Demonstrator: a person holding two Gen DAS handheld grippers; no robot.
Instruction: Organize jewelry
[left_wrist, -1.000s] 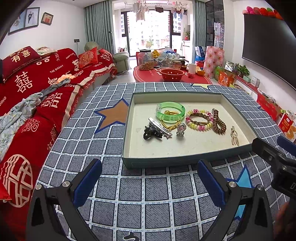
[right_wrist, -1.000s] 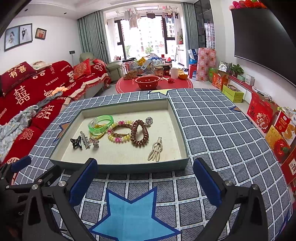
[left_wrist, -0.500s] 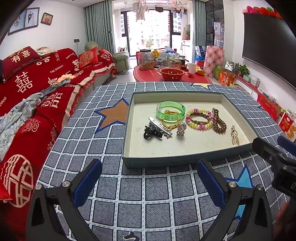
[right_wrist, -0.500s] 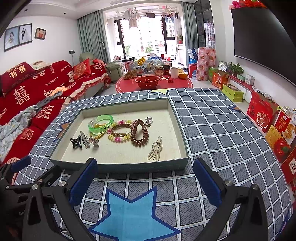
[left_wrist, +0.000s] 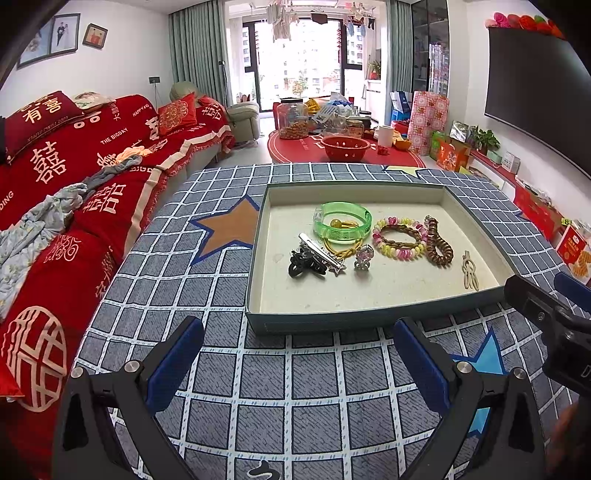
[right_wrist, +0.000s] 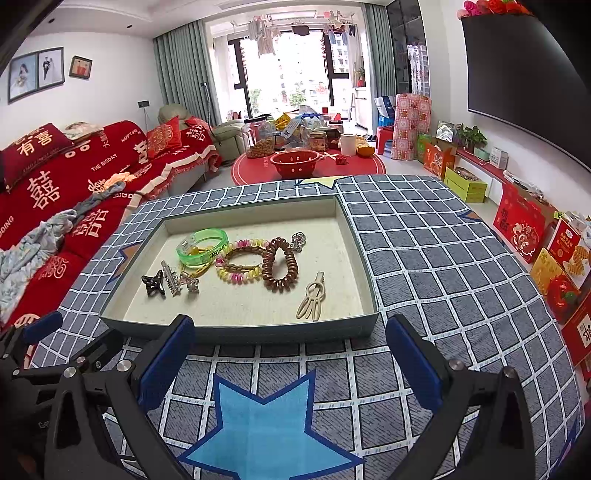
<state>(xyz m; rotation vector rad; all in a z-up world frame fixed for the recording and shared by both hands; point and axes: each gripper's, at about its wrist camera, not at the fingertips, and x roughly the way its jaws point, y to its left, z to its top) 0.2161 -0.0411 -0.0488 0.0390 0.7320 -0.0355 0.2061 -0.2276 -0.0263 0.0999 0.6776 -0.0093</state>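
Note:
A shallow grey-green tray (left_wrist: 369, 322) (right_wrist: 240, 334) sits on the checked table. In it lie a green bangle (left_wrist: 341, 223) (right_wrist: 201, 246), a pastel coil hair tie (left_wrist: 397, 242) (right_wrist: 240, 265), a brown coil hair tie (left_wrist: 437, 247) (right_wrist: 280, 269), a black claw clip (left_wrist: 301, 264) (right_wrist: 153, 283), a silver clip (left_wrist: 319, 253) (right_wrist: 170, 282), a small charm (left_wrist: 364, 256) and a beige hair clip (left_wrist: 470, 275) (right_wrist: 312, 301). My left gripper (left_wrist: 297, 363) and right gripper (right_wrist: 286, 360) are open and empty, in front of the tray's near wall.
The table has a grey checked cloth (right_wrist: 443, 258) with a blue star (right_wrist: 266, 424) and a brown star (left_wrist: 229, 229). A red sofa (left_wrist: 74, 177) lies to the left. A low red table with a red bowl (left_wrist: 345, 147) stands beyond. Boxes (right_wrist: 524, 221) line the right wall.

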